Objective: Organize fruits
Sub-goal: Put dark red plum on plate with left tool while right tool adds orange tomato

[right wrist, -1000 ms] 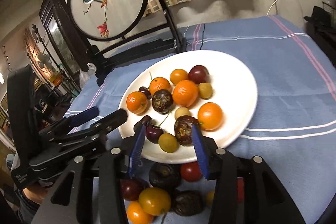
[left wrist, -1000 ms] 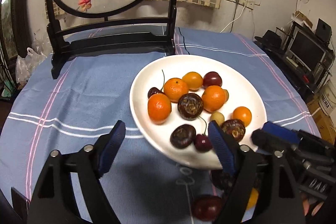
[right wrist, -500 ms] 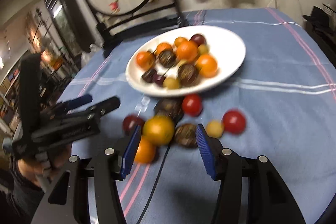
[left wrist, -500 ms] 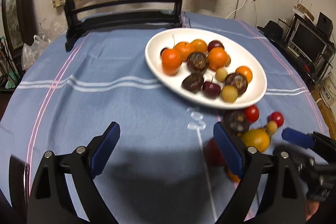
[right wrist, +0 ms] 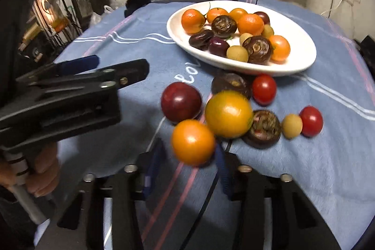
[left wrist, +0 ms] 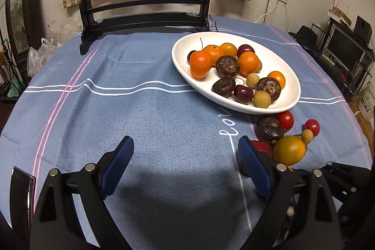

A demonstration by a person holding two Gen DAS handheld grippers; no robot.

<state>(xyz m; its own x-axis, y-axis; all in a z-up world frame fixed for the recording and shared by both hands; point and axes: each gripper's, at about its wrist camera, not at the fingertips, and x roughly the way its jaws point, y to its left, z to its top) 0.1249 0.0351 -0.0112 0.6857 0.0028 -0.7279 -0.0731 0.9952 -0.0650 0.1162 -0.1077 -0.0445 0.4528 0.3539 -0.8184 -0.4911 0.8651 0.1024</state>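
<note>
A white plate point(left wrist: 276, 50) point(right wrist: 302, 39) holds several oranges, dark passion fruits, cherries and longans. Loose fruit lies on the blue cloth in front of it: a yellow-orange fruit point(right wrist: 228, 113) point(left wrist: 289, 149), an orange one point(right wrist: 192, 141), a dark red plum point(right wrist: 181, 102), two passion fruits, two red tomatoes point(right wrist: 264, 88) and a longan point(right wrist: 291, 125). My left gripper point(left wrist: 185, 165) is open and empty over bare cloth, left of the loose fruit. My right gripper point(right wrist: 187, 170) is open, its fingers just behind the orange fruit.
A black-framed round embroidered screen point(left wrist: 145, 4) stands at the table's far side. A monitor and clutter point(left wrist: 344, 48) sit beyond the right edge. My left gripper also shows at the left of the right wrist view point(right wrist: 77, 90).
Both grippers have pulled back and down from the plate. The loose fruit now lies ahead of the right gripper, and its jaws have narrowed around the nearest orange fruit.
</note>
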